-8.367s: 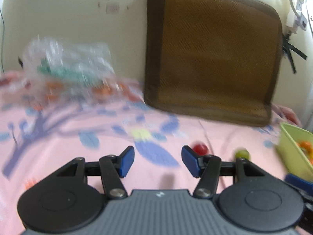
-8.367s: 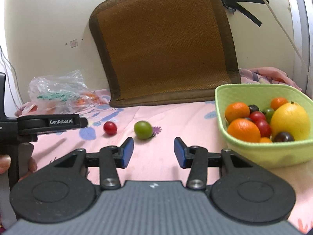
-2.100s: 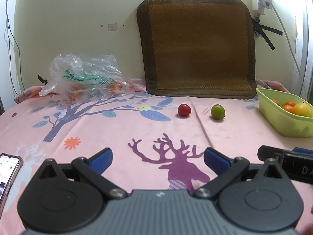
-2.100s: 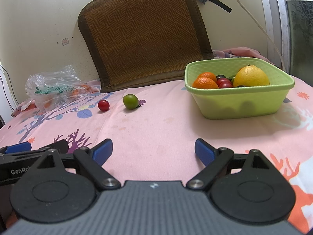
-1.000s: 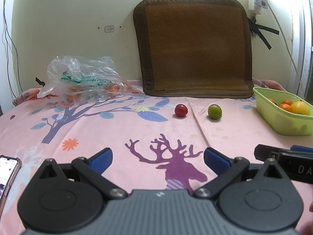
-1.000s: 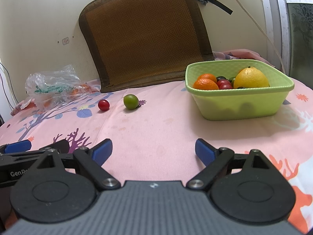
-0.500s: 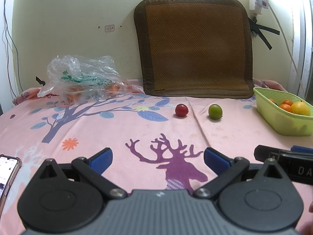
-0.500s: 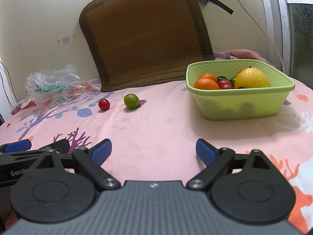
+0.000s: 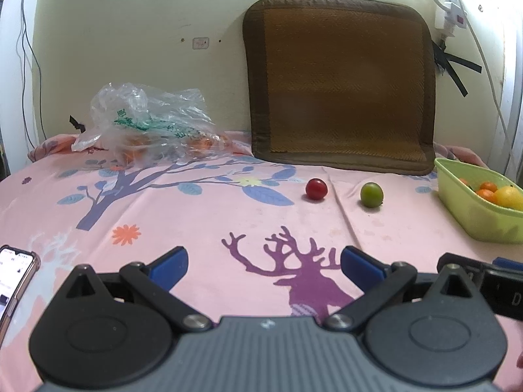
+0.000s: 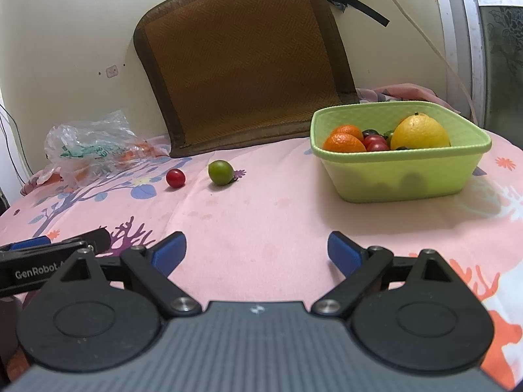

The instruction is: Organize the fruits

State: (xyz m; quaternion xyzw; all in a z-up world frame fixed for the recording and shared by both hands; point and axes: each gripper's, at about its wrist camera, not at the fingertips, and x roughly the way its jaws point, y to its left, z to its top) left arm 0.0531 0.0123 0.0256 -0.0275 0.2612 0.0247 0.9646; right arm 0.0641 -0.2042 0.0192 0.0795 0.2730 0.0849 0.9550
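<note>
A small red fruit point(image 9: 316, 189) and a green fruit point(image 9: 371, 194) lie side by side on the pink patterned cloth, well ahead of both grippers; they also show in the right wrist view, red point(image 10: 175, 178) and green point(image 10: 221, 172). A light green basket point(image 10: 402, 176) at the right holds oranges, a large yellow fruit and small dark and red fruits; its corner shows in the left wrist view point(image 9: 470, 212). My left gripper point(image 9: 264, 266) is wide open and empty. My right gripper point(image 10: 257, 252) is wide open and empty.
A brown woven cushion point(image 9: 340, 81) leans on the back wall. A clear plastic bag point(image 9: 147, 127) with orange items lies at the back left. A phone point(image 9: 14, 277) lies at the left edge. Cables hang down the wall at the right.
Over the last second both grippers have stayed wide open and almost still. The fruits and the basket have not moved.
</note>
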